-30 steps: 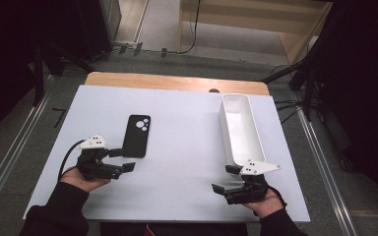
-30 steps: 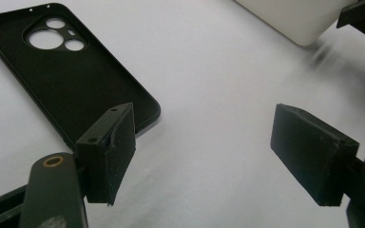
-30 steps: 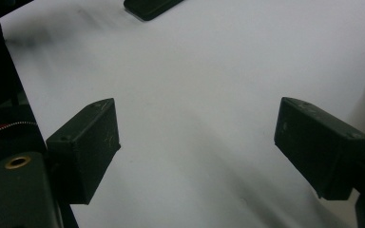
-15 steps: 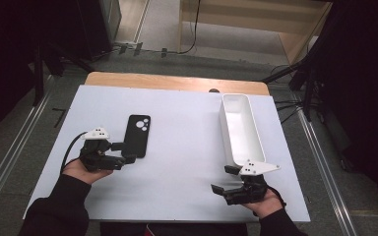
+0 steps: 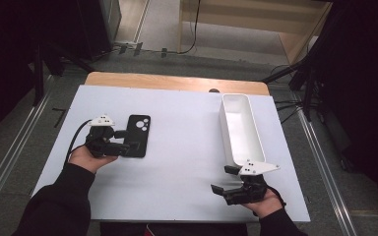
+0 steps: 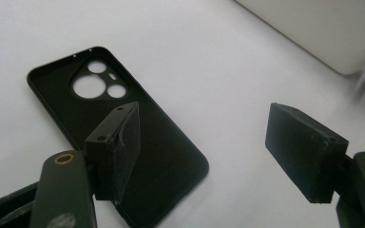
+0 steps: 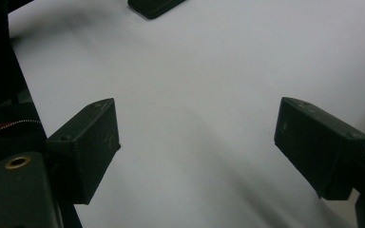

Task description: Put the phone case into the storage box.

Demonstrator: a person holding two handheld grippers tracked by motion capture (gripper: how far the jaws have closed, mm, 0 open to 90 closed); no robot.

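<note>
A black phone case [image 5: 139, 133] lies flat on the left part of the white tabletop [image 5: 187, 147], camera cutouts at its far end. My left gripper [image 5: 127, 140] points right at the case's near end and is open. In the left gripper view one jaw hovers over the case [image 6: 166, 152], while the other stands past its long edge above bare table; the left gripper [image 6: 209, 137] holds nothing. My right gripper [image 5: 224, 179] rests open near the front right edge, with only bare table between its jaws in the right gripper view [image 7: 199, 142].
A long white tray [image 5: 241, 128] stands at the right, just beyond the right gripper, its wall also in the left gripper view [image 6: 323, 33]. A wooden strip [image 5: 177, 81] borders the table's far edge. A corner of the case [image 7: 154, 7] shows far off.
My left gripper has moved away from me and to the right, up to the phone case, so one jaw now overlaps its near end. The right gripper has stayed put.
</note>
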